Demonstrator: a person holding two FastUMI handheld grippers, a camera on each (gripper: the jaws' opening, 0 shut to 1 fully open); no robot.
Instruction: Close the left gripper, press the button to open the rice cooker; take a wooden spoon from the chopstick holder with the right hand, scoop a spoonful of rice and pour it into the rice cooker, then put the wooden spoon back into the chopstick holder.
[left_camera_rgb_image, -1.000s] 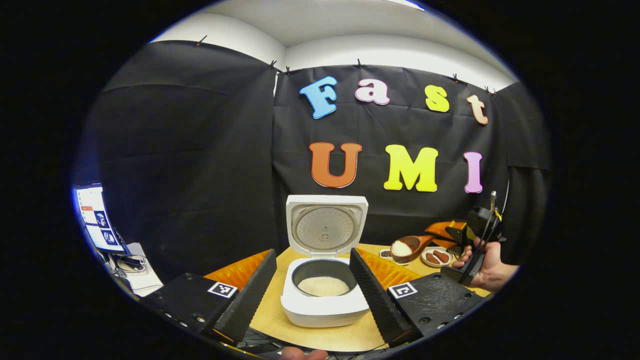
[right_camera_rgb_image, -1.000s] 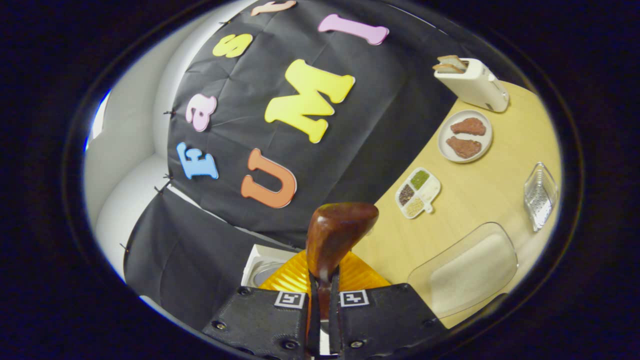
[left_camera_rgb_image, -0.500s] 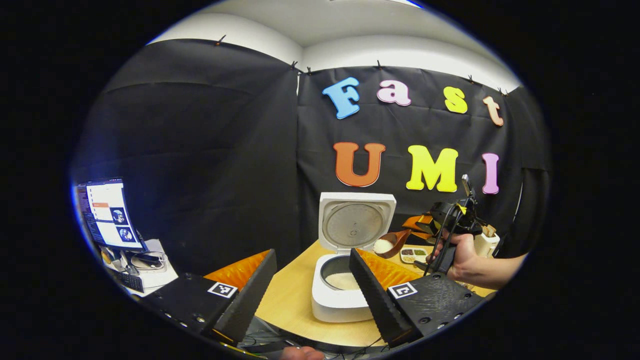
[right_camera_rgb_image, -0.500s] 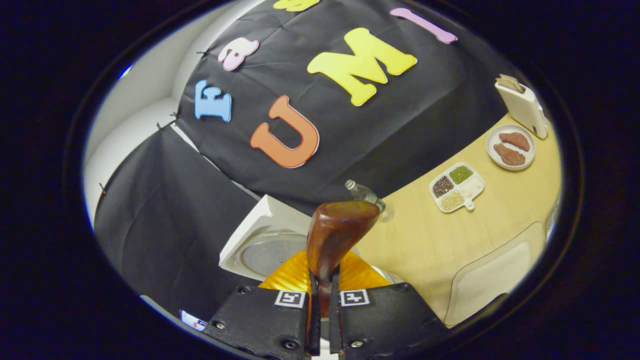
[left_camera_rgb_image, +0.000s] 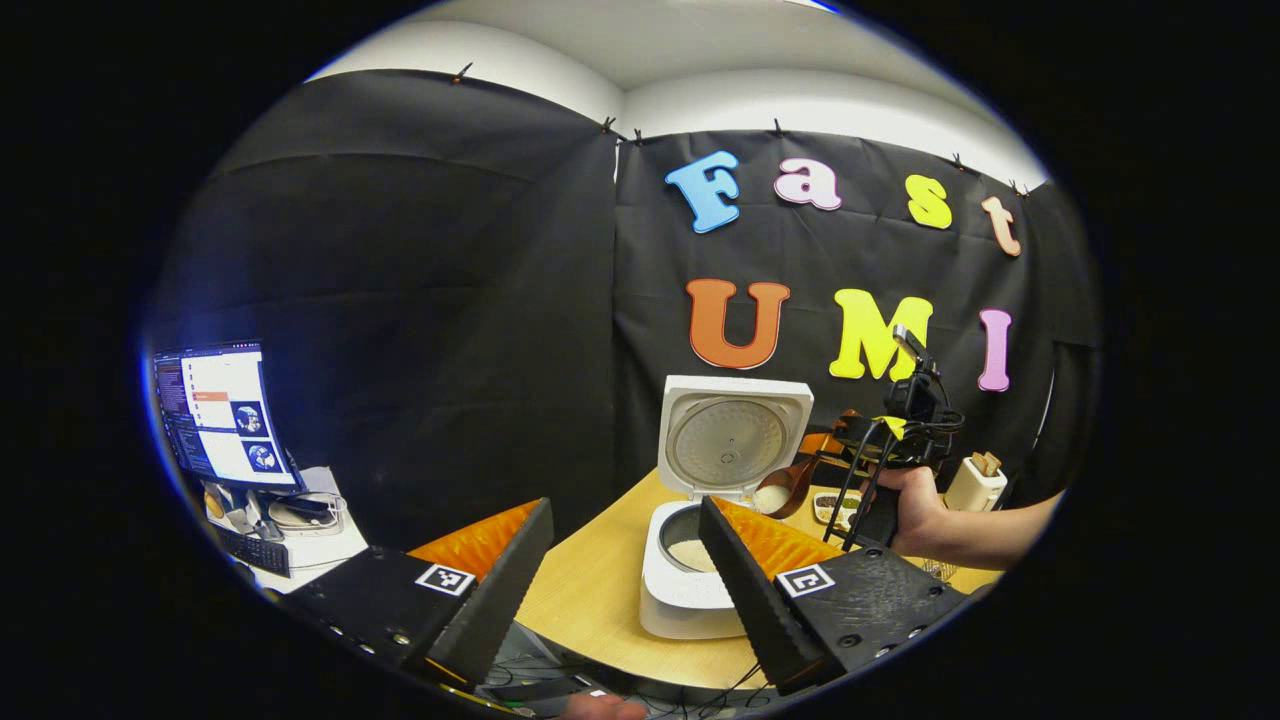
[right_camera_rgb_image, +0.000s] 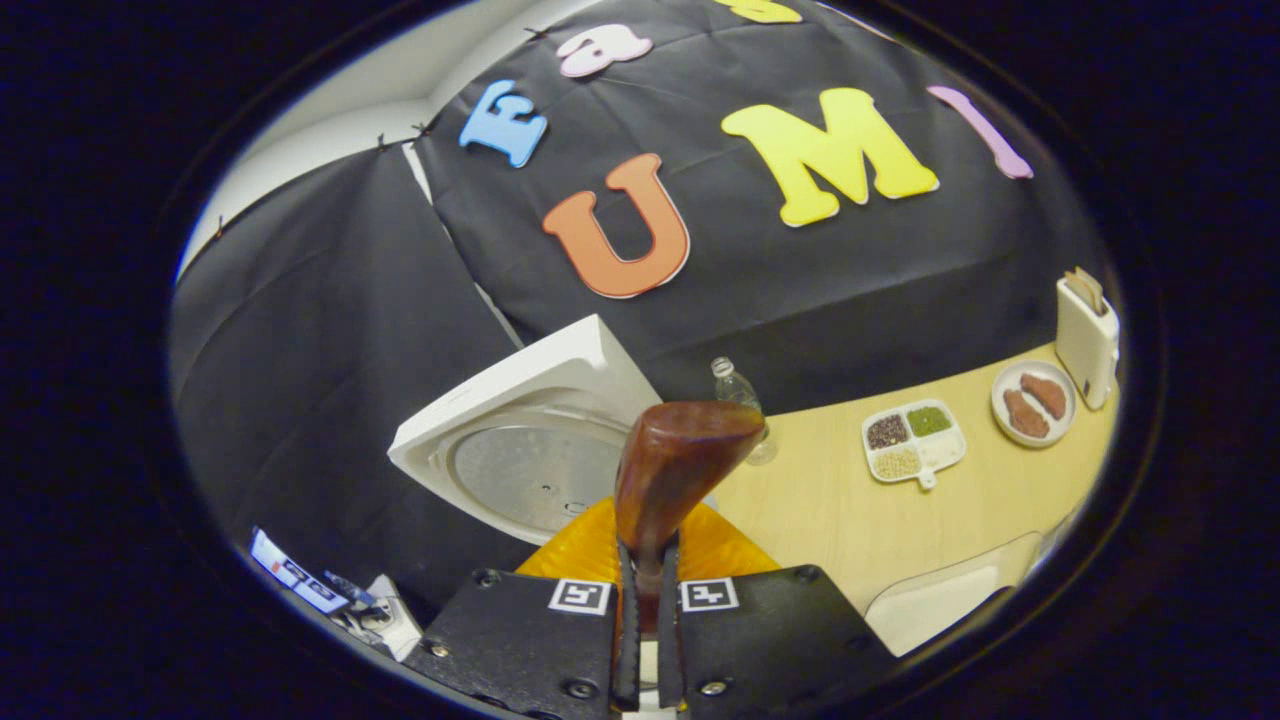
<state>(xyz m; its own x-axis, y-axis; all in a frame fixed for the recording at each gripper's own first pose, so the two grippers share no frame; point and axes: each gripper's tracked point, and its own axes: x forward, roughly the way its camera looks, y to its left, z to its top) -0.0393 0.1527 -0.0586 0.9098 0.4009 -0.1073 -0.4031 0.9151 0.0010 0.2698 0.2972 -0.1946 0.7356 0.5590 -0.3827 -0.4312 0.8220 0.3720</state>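
Observation:
The white rice cooker stands on the wooden table with its lid raised and rice in the pot. My left gripper hangs open in front of it, holding nothing. Beyond it a hand holds my right gripper, whose wooden spoon carries a heap of rice beside the lid, just above the cooker's right rim. In the right gripper view my right gripper is shut on the handle of the wooden spoon; the underside of the bowl faces me. The cooker lid lies left of it.
A clear bottle, a divided seasoning tray, a plate of meat and a toaster stand along the back of the table. A clear rice container sits near right. A lit monitor stands off the table's left.
My right gripper has carried the loaded spoon leftward up to the cooker's lid. My left gripper has drawn back and left, so the cooker looks smaller and farther right.

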